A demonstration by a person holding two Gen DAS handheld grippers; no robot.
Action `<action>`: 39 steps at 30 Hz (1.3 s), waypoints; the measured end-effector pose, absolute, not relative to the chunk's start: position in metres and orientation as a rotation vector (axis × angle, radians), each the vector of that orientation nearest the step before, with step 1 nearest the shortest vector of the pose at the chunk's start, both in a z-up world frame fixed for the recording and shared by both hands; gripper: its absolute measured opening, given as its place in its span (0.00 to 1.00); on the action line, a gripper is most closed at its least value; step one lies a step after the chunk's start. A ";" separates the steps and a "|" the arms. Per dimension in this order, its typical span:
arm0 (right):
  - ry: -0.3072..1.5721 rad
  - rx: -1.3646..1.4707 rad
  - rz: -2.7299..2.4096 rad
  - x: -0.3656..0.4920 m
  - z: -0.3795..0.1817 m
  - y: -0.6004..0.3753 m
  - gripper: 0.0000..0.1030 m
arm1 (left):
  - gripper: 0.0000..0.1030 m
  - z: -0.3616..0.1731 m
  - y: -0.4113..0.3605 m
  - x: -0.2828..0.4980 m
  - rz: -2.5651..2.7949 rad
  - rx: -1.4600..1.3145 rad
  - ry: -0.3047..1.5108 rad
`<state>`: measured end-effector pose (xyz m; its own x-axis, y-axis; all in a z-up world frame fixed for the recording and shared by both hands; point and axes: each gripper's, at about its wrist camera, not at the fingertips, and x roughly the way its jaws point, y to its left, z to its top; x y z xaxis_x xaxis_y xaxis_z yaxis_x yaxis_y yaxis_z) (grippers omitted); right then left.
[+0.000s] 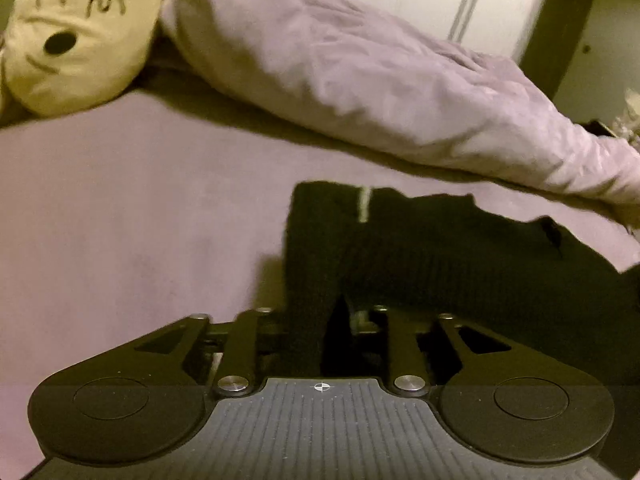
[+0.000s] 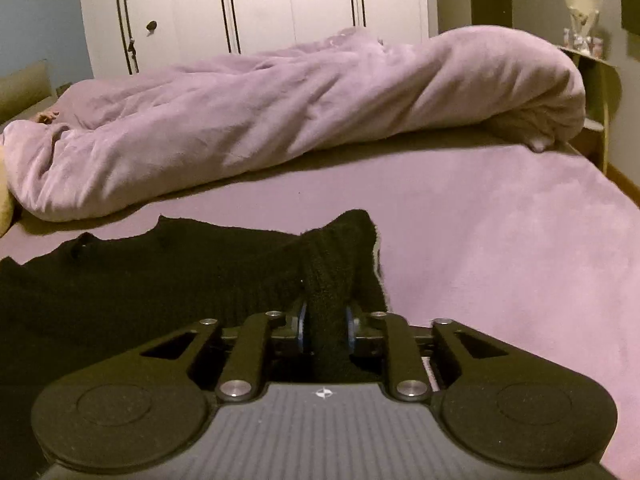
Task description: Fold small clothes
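A black ribbed knit garment (image 1: 440, 256) lies on the purple bed sheet (image 1: 120, 220), with a small white tag at its far edge. My left gripper (image 1: 320, 320) is shut on the garment's near left corner, and the cloth covers its fingertips. In the right wrist view the same black garment (image 2: 160, 276) spreads to the left. My right gripper (image 2: 326, 320) is shut on its near right corner, and a bunched fold of cloth rises between the blue pads (image 2: 301, 326).
A rumpled lilac duvet (image 2: 300, 120) lies along the far side of the bed and also shows in the left wrist view (image 1: 360, 72). A cream plush pillow with a face (image 1: 76, 36) sits far left. White wardrobe doors (image 2: 260, 4) stand behind. The bed's right edge (image 2: 612, 184) borders a side table.
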<state>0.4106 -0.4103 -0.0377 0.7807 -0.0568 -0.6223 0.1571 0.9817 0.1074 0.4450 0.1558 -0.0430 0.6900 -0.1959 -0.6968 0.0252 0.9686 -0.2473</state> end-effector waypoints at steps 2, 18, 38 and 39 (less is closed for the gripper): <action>0.674 0.183 -0.083 0.414 -0.034 -0.412 0.26 | 0.26 -0.040 0.164 0.450 -0.138 -0.309 0.815; 0.607 0.080 -0.133 0.449 0.023 -0.408 0.12 | 0.09 0.030 0.155 0.488 -0.039 -0.320 0.673; 0.610 0.324 -0.031 0.359 -0.016 -0.362 0.51 | 0.93 -0.001 0.104 0.414 0.140 -0.393 0.816; 0.636 0.380 0.012 0.355 -0.025 -0.359 0.51 | 0.93 -0.006 0.099 0.411 0.123 -0.399 0.834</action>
